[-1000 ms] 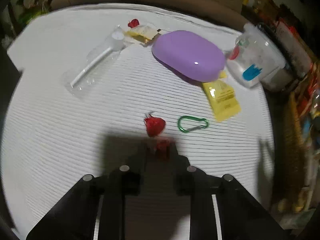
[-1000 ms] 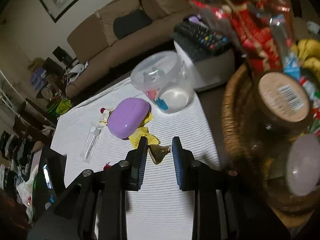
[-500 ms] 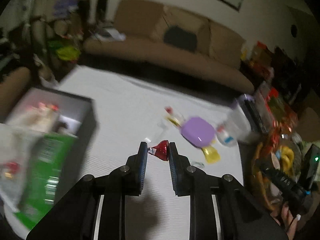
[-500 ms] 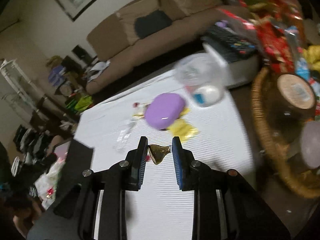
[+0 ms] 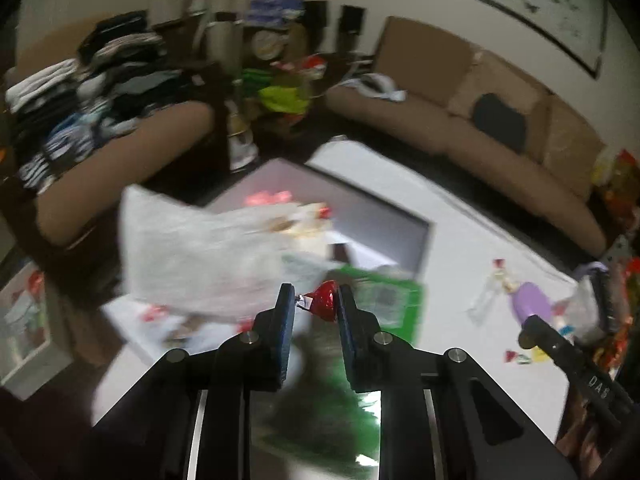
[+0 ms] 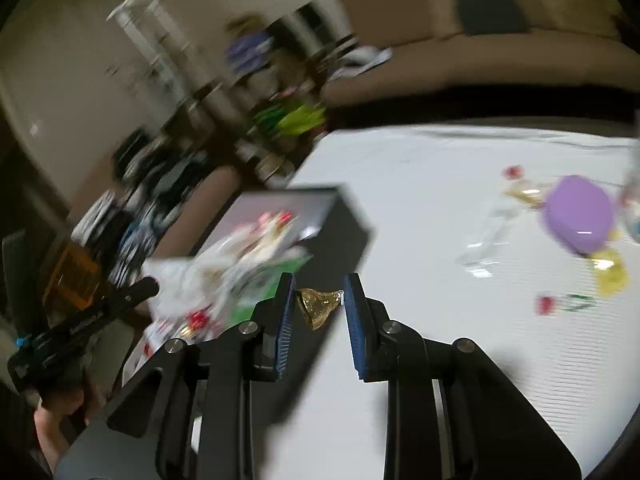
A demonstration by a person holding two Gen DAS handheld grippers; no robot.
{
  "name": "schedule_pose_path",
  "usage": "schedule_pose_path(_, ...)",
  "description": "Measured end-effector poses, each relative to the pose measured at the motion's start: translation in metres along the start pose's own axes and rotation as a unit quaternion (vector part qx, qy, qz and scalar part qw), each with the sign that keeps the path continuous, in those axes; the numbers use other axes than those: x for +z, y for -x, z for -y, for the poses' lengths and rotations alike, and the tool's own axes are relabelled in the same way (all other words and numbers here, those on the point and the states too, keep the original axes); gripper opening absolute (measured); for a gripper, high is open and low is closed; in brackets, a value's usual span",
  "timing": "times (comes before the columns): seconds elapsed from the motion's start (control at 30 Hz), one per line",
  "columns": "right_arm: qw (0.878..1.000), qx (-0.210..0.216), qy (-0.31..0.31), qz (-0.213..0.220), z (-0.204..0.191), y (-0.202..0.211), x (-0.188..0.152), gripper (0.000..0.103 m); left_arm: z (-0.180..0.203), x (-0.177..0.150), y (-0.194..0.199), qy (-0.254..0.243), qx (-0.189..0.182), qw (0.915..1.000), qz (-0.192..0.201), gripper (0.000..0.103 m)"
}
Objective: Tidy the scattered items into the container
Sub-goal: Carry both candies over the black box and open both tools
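Observation:
My left gripper [image 5: 316,306] is shut on a red foil candy [image 5: 325,303] and hangs over the open dark box [image 5: 416,232], which holds a plastic bag [image 5: 200,256], a green packet [image 5: 384,300] and other wrappers. A gold foil candy [image 6: 318,306] sits pinched in my right gripper [image 6: 318,300], close to the box [image 6: 344,224] at its near corner. On the white striped cloth [image 6: 420,200] lie a purple case [image 6: 578,212], a yellow sachet [image 6: 610,272], a red candy [image 6: 545,305] and a green carabiner [image 6: 578,302].
The other gripper [image 6: 80,320] and a hand [image 6: 52,428] show at the left of the right wrist view. A brown sofa [image 5: 480,120] runs behind the table. Piled clothes [image 5: 80,92] and shelves crowd the left. A clear tub [image 5: 584,308] stands at the far right.
Both grippers swung left from the scattered items toward the box, each carrying its candy. The left one lifted the red candy off the cloth and rose over the box.

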State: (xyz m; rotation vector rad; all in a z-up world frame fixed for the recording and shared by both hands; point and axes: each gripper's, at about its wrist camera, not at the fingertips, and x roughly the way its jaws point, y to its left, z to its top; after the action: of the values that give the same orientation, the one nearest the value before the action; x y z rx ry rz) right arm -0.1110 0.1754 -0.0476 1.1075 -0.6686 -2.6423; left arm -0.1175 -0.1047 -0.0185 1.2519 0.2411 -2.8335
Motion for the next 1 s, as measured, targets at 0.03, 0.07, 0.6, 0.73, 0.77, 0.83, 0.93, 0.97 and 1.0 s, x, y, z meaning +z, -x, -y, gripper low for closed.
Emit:
schedule_pose_path(0.03, 1.000, 0.015, 0.006, -0.014, -0.013, -0.015, -0.004, 0.023, -0.011, 0.000, -0.003, 0.009, 0.005, 0.9999, -0.010, 0.021)
schedule_pose_path(0.07, 0.999, 0.029, 0.008, -0.026, -0.020, -0.025, -0.009, 0.023, -0.017, -0.001, -0.007, 0.015, 0.005, 0.9997, -0.021, 0.021)
schedule_pose_path(0.6, 0.991, 0.109, 0.017, -0.081, -0.081, -0.082, -0.030, 0.025, -0.042, -0.018, -0.038, 0.049, -0.024, 0.9930, -0.105, 0.021)
schedule_pose_path(0.73, 0.990, 0.107, 0.017, -0.086, -0.080, -0.084, -0.026, 0.042, -0.043, -0.013, -0.034, 0.064, -0.002, 0.9936, -0.093, 0.074)
schedule_pose_path(0.77, 0.993, 0.091, 0.009, -0.075, -0.076, -0.082, -0.025, 0.062, -0.044, -0.012, -0.031, 0.068, 0.004, 0.9942, -0.084, 0.077)
schedule_pose_path(0.83, 0.996, 0.072, -0.008, -0.055, -0.067, -0.078, -0.021, 0.072, -0.042, -0.010, -0.026, 0.069, 0.010, 0.9951, -0.070, 0.079)
schedule_pose_path(0.93, 0.997, 0.057, -0.043, -0.036, -0.044, -0.066, -0.016, 0.072, -0.036, -0.008, -0.021, 0.065, 0.008, 0.9962, -0.057, 0.084)
schedule_pose_path(0.97, 0.997, 0.046, -0.055, -0.031, -0.035, -0.062, -0.015, 0.072, -0.031, -0.008, -0.022, 0.059, 0.006, 0.9967, -0.056, 0.084)
schedule_pose_path(1.0, 0.997, 0.027, -0.070, -0.025, -0.021, -0.058, -0.014, 0.072, -0.025, -0.006, -0.023, 0.050, 0.001, 0.9972, -0.056, 0.085)
